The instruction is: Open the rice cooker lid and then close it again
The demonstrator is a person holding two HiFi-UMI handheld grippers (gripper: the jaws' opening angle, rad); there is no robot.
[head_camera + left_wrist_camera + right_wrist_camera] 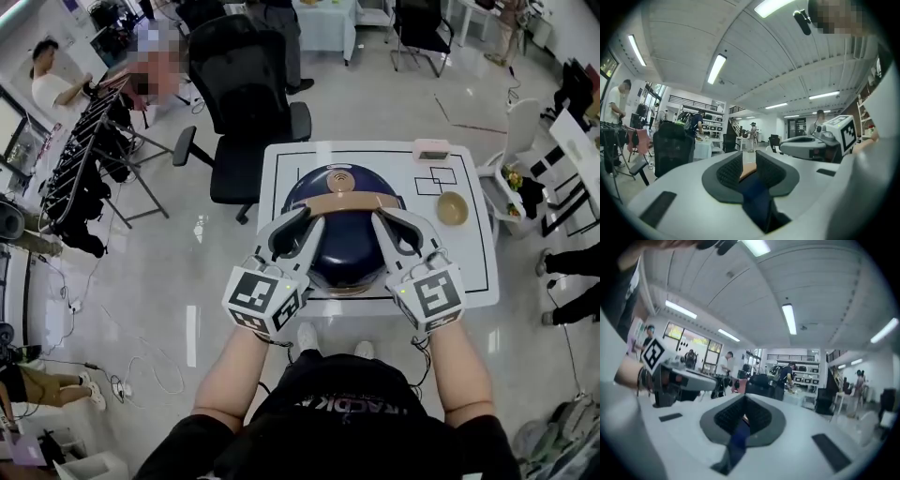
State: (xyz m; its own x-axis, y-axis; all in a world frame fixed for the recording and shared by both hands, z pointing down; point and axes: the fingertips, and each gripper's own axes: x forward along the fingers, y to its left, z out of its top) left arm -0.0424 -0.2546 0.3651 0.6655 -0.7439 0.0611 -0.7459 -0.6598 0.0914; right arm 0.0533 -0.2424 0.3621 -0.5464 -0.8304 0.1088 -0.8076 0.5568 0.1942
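Note:
A dark blue rice cooker (342, 246) stands on a white table (281, 183) with its lid down. A tan handle (345, 202) lies across the lid. My left gripper (316, 223) is at the handle's left end. In the left gripper view its jaws (748, 164) stand a little apart, with the tan handle (747, 172) and the blue lid (757, 197) showing in the gap. My right gripper (378, 221) is at the handle's right end. In the right gripper view its pads (744, 414) meet, with only a sliver of blue below them.
A small tan bowl (452, 207) and a pink box (431, 149) sit on the table's right half. A black office chair (244, 94) stands behind the table, and a rack of dark clothes (94, 159) is at the left. People stand round the room.

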